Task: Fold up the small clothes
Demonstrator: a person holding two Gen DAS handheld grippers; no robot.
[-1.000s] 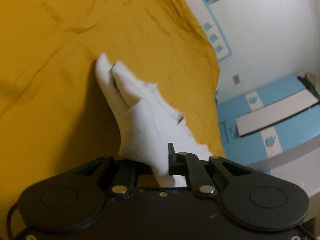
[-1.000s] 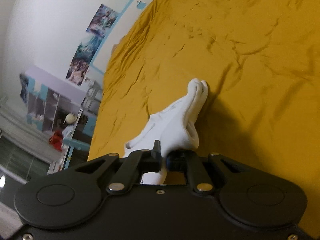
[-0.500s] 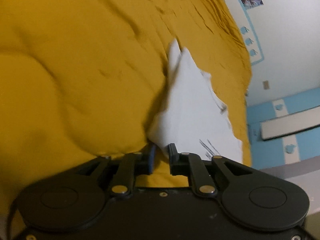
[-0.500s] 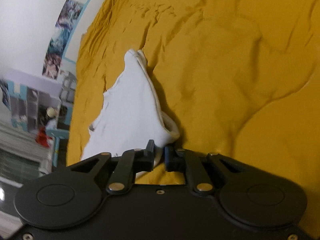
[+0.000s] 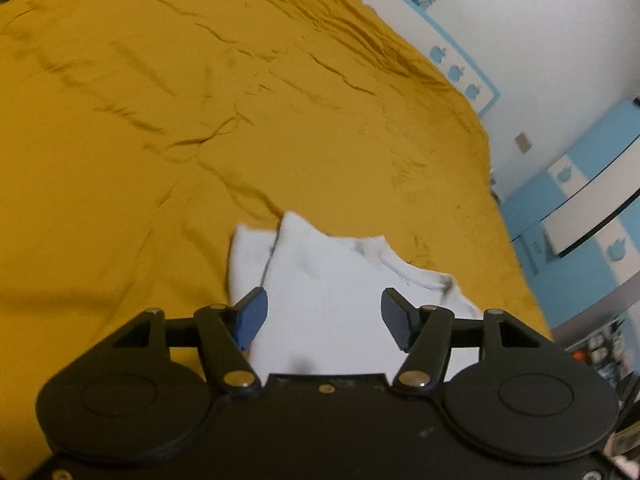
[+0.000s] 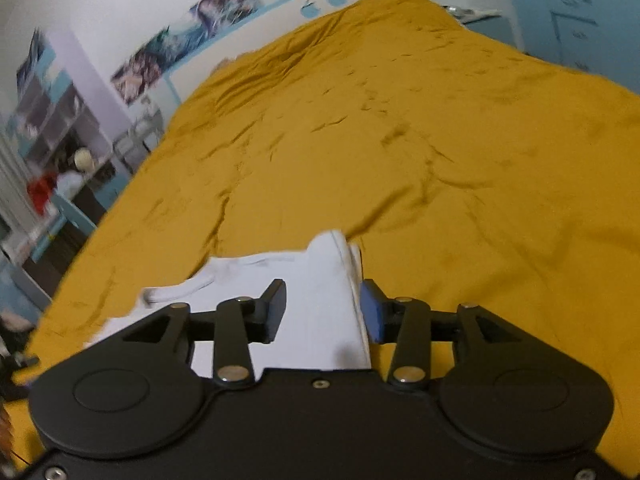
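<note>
mustard bedspread (image 5: 240,120), wall posters (image 6: 224,0), shelving (image 6: 52,120)

A wide bed covered by a creased mustard-yellow bedspread (image 5: 240,128) fills most of both views. Behind it stands a white wall (image 5: 552,32) with a light blue border strip of apple shapes (image 5: 456,72) and colourful posters (image 6: 224,4). Off the bed's right edge is blue and white cabinetry (image 5: 580,208); off its left edge, pale shelving (image 6: 60,128) holding blurred items. Lighting is dim and even.

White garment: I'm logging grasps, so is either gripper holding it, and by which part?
Neither. The white garment lies on the yellow bedspread; left gripper and right gripper have just opened.
</note>
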